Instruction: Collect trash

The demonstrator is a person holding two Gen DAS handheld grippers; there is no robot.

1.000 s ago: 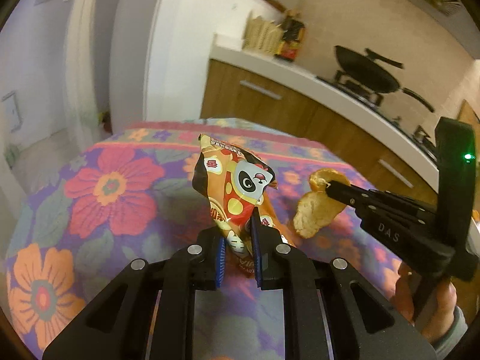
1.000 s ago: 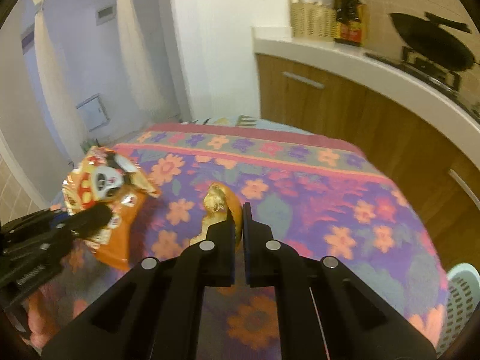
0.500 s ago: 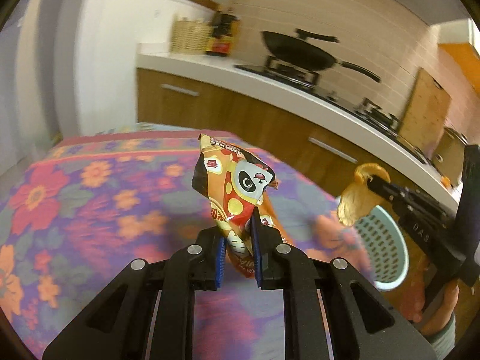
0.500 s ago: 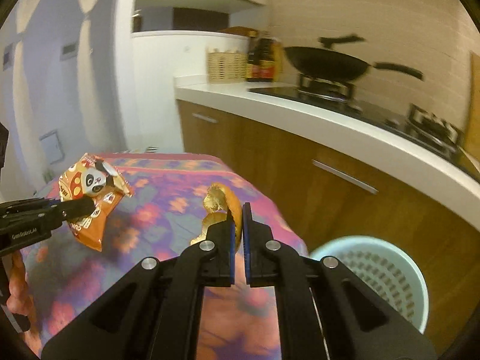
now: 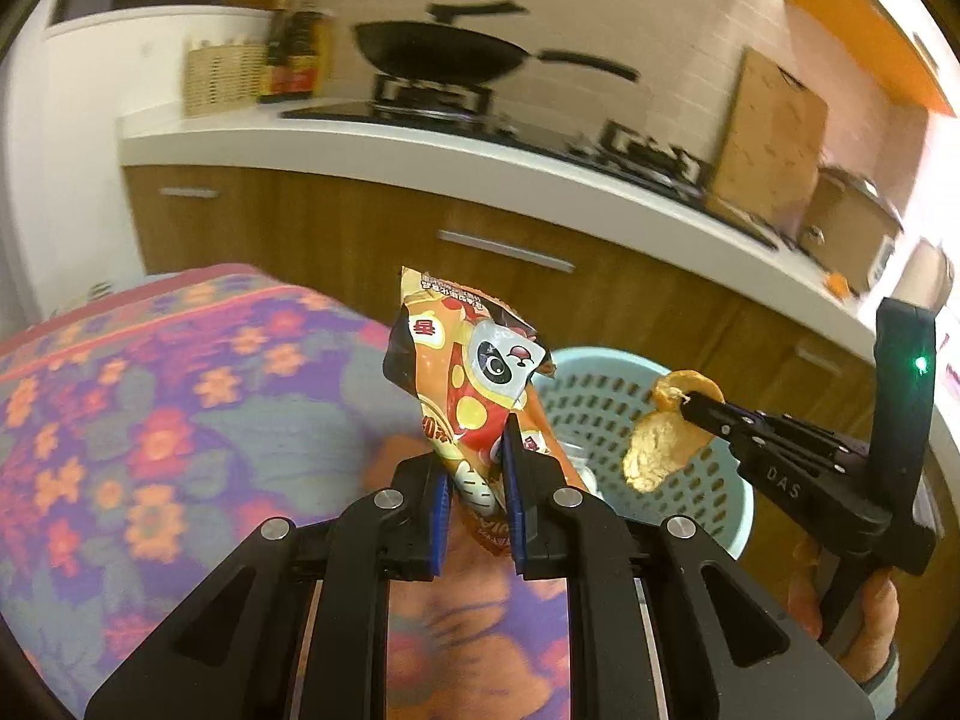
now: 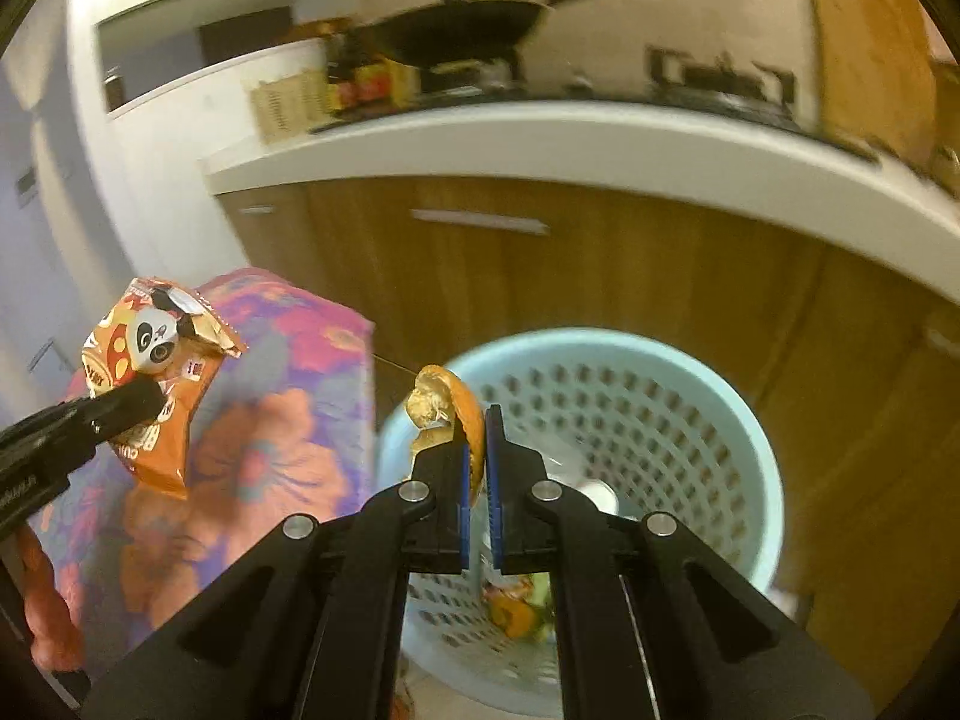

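A home kitchen. A black wok (image 5: 444, 57) sits on a gas hob (image 5: 432, 102) set into a white worktop (image 5: 420, 150) above wooden cabinets (image 5: 336, 234) with metal handles. A wicker basket (image 5: 219, 78) and sauce bottles (image 5: 294, 57) stand by the tiled wall, a wooden chopping board (image 5: 765, 138) leans further along, and a floral tablecloth (image 5: 150, 396) covers a table beside a pale blue perforated bin (image 6: 636, 420).

orange panda snack wrapper (image 5: 474, 396), crumpled, upright in air nr table edge; curled orange peel (image 6: 447, 414) above pale-blue perforated basket (image 6: 708, 420), trash inside.
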